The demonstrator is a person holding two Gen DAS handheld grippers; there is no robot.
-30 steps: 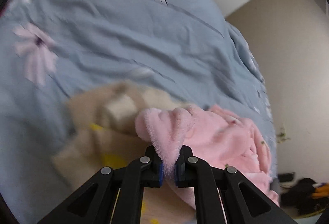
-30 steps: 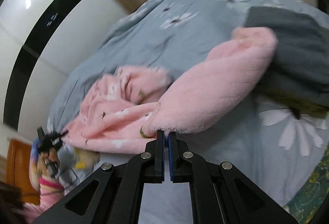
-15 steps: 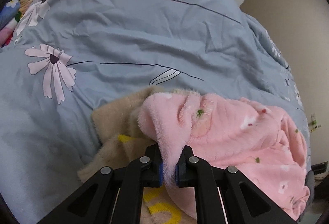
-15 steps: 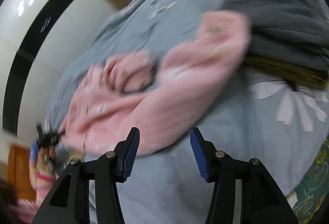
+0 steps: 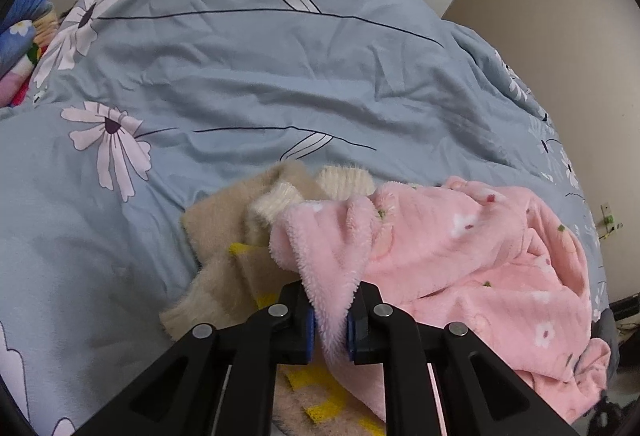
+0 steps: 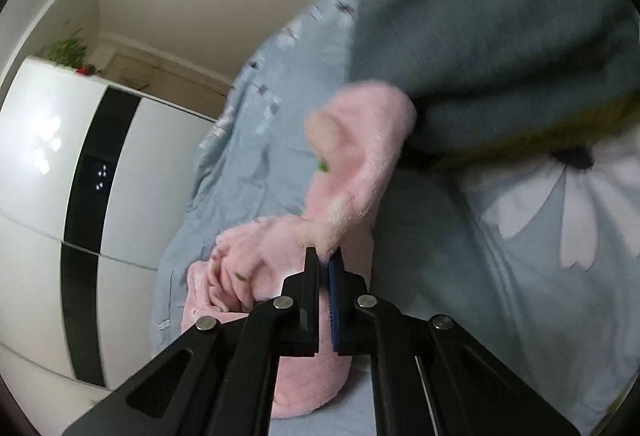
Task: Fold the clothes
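We are folding a fluffy pink fleece garment with small flower prints [image 5: 472, 256], which lies crumpled on a pale blue bedcover printed with white daisies [image 5: 240, 76]. Our left gripper [image 5: 331, 316] pinches a thick fold of the pink fleece; its jaws are easing apart, yet the fabric between them remains pressed by the pads. From these jaws the bulk of the garment spreads to the right and slightly farther away. Beneath it, to the left, lies a beige knitted sweater with yellow markings [image 5: 232, 268].

Our right gripper [image 6: 325, 268] is clamped narrowly on another pink edge. From here a long pink sleeve-like part [image 6: 360, 156] rises away toward a folded grey-blue garment [image 6: 500, 36] at the far right. We judge that the stretch of fleece between both grips sets the fold line.
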